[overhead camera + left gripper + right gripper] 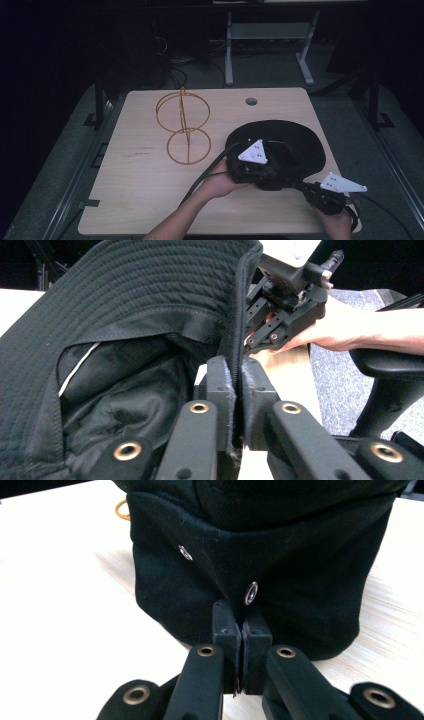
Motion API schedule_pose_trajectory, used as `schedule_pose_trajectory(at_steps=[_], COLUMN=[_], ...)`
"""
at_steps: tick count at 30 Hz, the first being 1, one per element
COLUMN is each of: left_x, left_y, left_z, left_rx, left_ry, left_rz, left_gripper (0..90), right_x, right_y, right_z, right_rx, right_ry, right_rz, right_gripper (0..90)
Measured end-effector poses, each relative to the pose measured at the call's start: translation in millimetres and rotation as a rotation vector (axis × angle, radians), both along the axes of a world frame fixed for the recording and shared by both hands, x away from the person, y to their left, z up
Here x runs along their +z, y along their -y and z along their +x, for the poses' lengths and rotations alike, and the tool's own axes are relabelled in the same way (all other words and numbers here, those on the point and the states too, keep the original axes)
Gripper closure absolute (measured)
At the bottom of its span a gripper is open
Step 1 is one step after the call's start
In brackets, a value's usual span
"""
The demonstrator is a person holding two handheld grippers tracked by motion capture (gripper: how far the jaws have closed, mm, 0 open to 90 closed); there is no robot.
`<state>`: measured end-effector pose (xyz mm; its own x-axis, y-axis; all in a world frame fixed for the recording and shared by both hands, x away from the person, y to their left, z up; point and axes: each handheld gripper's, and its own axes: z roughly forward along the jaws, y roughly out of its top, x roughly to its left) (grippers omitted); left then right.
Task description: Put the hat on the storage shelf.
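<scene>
A black bucket hat [292, 142] lies on the wooden table [150, 200], well to the right of the orange wire stand [184, 127] and nearer the person. The left gripper [239, 390] pinches the hat's stitched brim edge between its closed jaws. The right gripper [242, 630], on the hat's side away from the stand, clamps the crown fabric just below a metal eyelet [251, 593].

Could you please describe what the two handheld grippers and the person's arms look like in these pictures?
Both the left gripper and the right gripper are black. Each carries a pale three-cornered plate on top and trails a dark cable. In the gripper views, the linkage arms have brass-coloured pivot rings, and the jaws end in blocky black pads. The person's forearms are bare, with no sleeves in view.
</scene>
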<state>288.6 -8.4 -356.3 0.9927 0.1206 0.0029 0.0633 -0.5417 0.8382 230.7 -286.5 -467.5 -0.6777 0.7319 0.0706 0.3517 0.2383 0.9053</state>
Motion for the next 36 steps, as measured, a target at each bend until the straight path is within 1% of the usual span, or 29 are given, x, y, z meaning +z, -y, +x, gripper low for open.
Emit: schedule_pose_trajectory(at_steps=[2,3,4,5,7,10,12,14,15,16,17,18,19,20,22,23,24,25,26,31,33,34,36], left_x=[0.8,1.4,1.4,2.3,3.2,4.6,6.0,5.9,5.2,5.2,2.7,2.7,0.4,-2.1,-4.6,-6.0,-6.0,-8.8,-10.5,-19.4,-21.3,-25.5,-27.2], left_y=[-1.8,-3.1,-3.1,-6.3,-8.8,-14.4,-19.9,-26.5,-30.5,-30.5,-39.5,-39.5,-46.1,-52.6,-60.2,-64.6,-64.6,-73.4,-77.4,-94.0,-96.9,-102.1,-103.6], left_z=[-1.8,-2.9,-2.9,-6.0,-8.5,-11.9,-12.6,-14.8,-15.8,-15.8,-18.0,-18.0,-18.5,-18.5,-19.1,-19.2,-19.2,-19.4,-19.5,-19.7,-19.7,-19.8,-20.1], left_rx=[0.008,0.012,0.012,0.019,0.024,0.047,0.056,0.087,0.091,0.091,0.123,0.123,0.142,0.155,0.175,0.188,0.188,0.205,0.215,0.25,0.254,0.265,0.268], left_ry=[0.001,0.008,0.008,0.024,0.042,0.077,0.085,0.087,0.085,0.085,0.107,0.107,0.105,0.105,0.111,0.107,0.107,0.102,0.099,0.08,0.074,0.064,0.06], left_rz=[0.013,0.021,0.021,0.029,0.036,0.053,0.05,0.036,0.03,0.03,0.029,0.029,0.03,0.031,0.039,0.037,0.037,0.034,0.035,0.04,0.041,0.045,0.043], left_gripper=[76.0,71.3,68.1,64.0,60.0,53.5,51.0,47.1,46.0,46.0,45.5,44.7,44.0,43.9,43.7,43.1,42.7,42.7,42.7,41.7,41.1,40.3,40.3], right_x=[1.2,1.7,2.5,3.5,4.8,7.6,9.6,11.6,12.7,13.5,14.4,14.4,16.4,17.2,19.8,21.0,21.8,22.8,23.4,30.8,35.1,37.8,39.9], right_y=[-1.1,-1.2,-0.9,-0.3,0.9,2.8,3.1,3.6,3.6,4.2,4.2,4.2,4.8,4.6,4.3,3.8,3.8,3.9,4.1,5.9,7.4,8.7,9.8], right_z=[-1.1,-1.4,-2.1,-2.8,-3.7,-5.2,-5.9,-6.6,-7.2,-7.2,-7.7,-7.7,-7.2,-7.8,-9.3,-10.5,-11.0,-11.4,-11.6,-12.1,-12.3,-12.4,-11.9], right_rx=[0.005,0.006,0.006,0.005,-0.002,-0.008,-0.007,-0.009,-0.009,-0.008,-0.009,-0.009,-0.005,-0.007,-0.004,-0.003,-0.001,-0.001,-0.001,0.001,-0.004,-0.007,-0.009], right_ry=[0.0,0.005,0.004,0.012,0.018,0.035,0.044,0.055,0.058,0.063,0.063,0.063,0.078,0.075,0.08,0.089,0.095,0.094,0.096,0.114,0.122,0.123,0.129], right_rz=[0.006,0.009,0.012,0.014,0.017,0.005,0.0,-0.007,-0.003,-0.01,-0.005,-0.005,-0.023,-0.027,-0.04,-0.046,-0.049,-0.054,-0.056,-0.048,-0.056,-0.053,-0.052], right_gripper=[88.1,88.2,88.2,88.2,88.3,88.3,88.3,88.3,88.4,88.4,88.4,88.4,88.4,88.4,88.4,88.4,88.4,88.4,88.4,88.5,88.5,88.5,88.5])
